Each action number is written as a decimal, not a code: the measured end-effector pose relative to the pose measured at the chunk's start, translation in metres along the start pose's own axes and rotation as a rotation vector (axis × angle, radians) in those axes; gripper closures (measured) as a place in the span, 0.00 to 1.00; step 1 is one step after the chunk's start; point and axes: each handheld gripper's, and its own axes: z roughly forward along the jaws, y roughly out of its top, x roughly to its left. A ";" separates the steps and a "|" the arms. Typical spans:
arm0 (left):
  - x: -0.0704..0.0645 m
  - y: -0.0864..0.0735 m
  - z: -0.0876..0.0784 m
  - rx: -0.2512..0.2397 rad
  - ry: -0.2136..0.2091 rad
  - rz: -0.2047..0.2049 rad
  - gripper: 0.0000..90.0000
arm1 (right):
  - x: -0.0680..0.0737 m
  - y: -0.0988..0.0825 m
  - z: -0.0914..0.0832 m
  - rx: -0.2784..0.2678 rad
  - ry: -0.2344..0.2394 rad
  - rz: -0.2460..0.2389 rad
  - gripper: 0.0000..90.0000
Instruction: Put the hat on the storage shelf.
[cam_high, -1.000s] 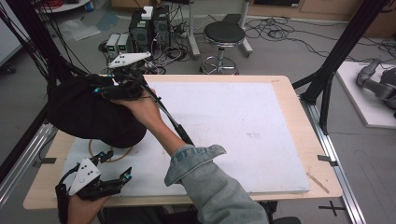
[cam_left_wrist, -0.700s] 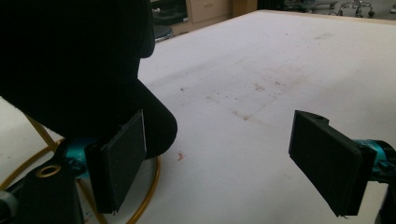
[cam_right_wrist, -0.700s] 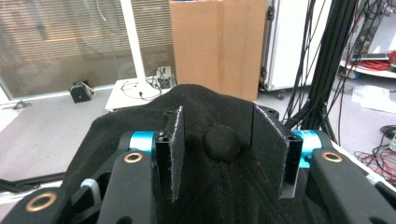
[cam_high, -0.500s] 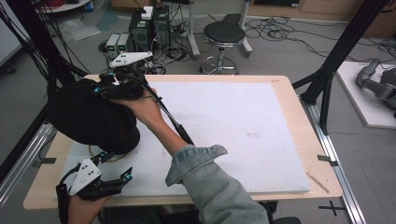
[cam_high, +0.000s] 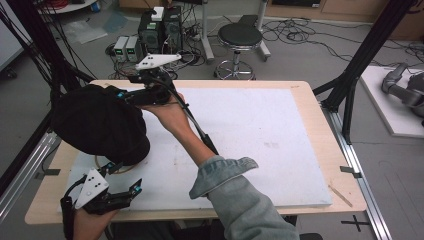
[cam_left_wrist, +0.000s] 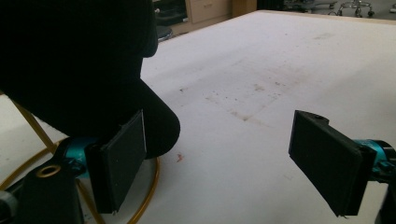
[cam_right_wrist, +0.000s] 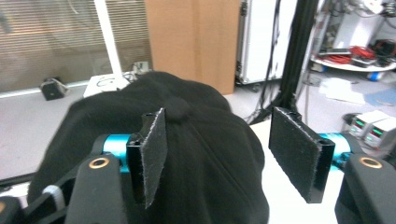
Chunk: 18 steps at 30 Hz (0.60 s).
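**Black cap on a gold stand, both claws apart**

Here, a black cap (cam_high: 97, 122) sits on a thin gold wire stand (cam_left_wrist: 149, 196) at the left end of the counter (cam_high: 310, 100), over the edge of the white board (cam_high: 250, 130) that covers most of the top. The cap's crown bulges up and out past the counter's left edge; its brim (cam_left_wrist: 159, 126) hangs down toward the board, close above the stand's ring.

The right claw (cam_high: 120, 95) is held level at the far side of the cap, up by the crown, with the sleeved arm (cam_high: 235, 195) stretched across the board to reach it. In the right gripper view its two pads stand apart with the cap's top button (cam_right_wrist: 180, 107) between them and a little beyond; the pads do not press on the cloth. The jaws have just been opening, and nothing is gripped between them.

The left claw (cam_high: 136, 189) rests low at the near left corner, just beside the stand's base. In the left gripper view its jaws stand wide apart, one pad in front of the brim, the other out over bare board, holding nothing.

No brand, label or lettering can be read on the cap or either gripper. On the floor beyond the counter stand a round black stool (cam_high: 240, 37) and some small electronics boxes (cam_high: 131, 47), whose markings are too small to make out.
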 end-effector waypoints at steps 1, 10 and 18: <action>0.000 0.000 0.000 0.000 0.002 0.002 0.21 | -0.002 -0.002 -0.004 0.005 -0.009 0.005 0.41; -0.004 0.000 0.003 0.008 -0.008 0.010 0.21 | -0.022 -0.017 -0.041 0.024 -0.077 0.045 0.35; -0.011 0.002 0.013 0.007 -0.031 0.020 0.21 | -0.035 -0.033 -0.079 0.025 -0.139 0.057 0.31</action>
